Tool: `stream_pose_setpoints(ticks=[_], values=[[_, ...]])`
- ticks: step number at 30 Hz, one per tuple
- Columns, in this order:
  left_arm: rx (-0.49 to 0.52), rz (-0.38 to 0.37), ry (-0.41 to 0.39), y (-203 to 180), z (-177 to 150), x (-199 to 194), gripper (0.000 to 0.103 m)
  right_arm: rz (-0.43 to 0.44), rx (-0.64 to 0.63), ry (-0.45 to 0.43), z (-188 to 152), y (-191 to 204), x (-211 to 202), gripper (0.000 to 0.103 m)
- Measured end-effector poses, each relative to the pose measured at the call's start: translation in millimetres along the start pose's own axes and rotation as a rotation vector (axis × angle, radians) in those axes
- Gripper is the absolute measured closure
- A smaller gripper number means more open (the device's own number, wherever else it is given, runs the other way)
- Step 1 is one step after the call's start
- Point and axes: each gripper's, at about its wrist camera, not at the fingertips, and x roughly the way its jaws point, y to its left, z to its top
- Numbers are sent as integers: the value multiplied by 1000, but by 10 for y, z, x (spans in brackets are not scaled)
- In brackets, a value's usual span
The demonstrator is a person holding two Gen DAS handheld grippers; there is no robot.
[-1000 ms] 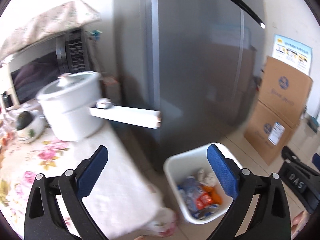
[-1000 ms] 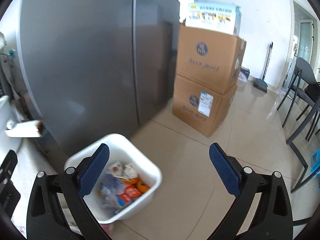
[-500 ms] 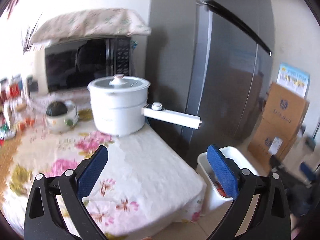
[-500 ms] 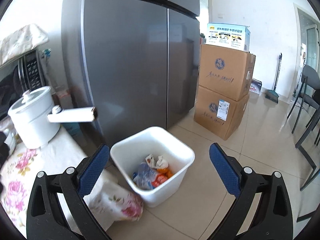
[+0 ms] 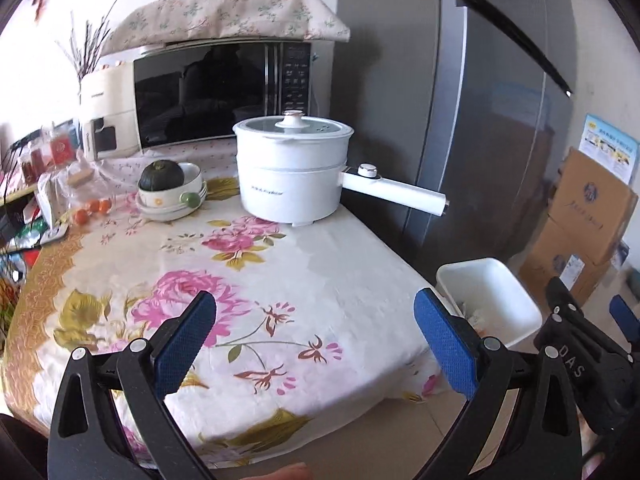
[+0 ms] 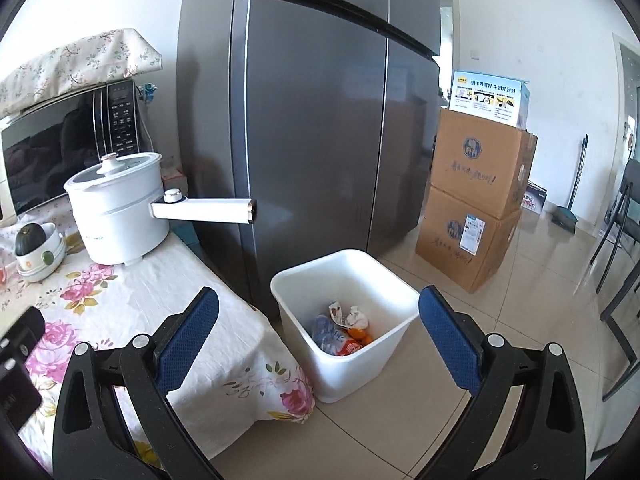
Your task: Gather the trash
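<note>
Both the left gripper (image 5: pixel 314 330) and right gripper (image 6: pixel 318 326) hover with fingers spread, empty. Crumpled wrappers and paper trash (image 6: pixel 342 326) lie inside the white square plastic bin (image 6: pixel 304 280) on the floor beside the floral-clothed bench (image 5: pixel 248 264).

I see a table in floral cloth (image 5: pixel 280 280), white electric pot (image 5: pixel 292 176) at its far side, stacked bowls holding a green squash (image 5: pixel 172 192) left of the pot, microwave (image 5: pixel 216 92) behind the pot, tiled floor (image 6: pixel 460 360) bearing a white bin (image 6: pixel 344 320) right of the pot.
</note>
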Motion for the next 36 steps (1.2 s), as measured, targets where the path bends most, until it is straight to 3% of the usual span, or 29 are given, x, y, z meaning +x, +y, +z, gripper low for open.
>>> stream_pose_setpoints(ticks=[21, 36], values=[[11, -19, 70, -154, -40, 117, 7, 26, -2, 51, -29, -18, 98, 7], [10, 3, 53, -176, -9, 141, 7, 19, -6, 57, -34, -51, 99, 7]])
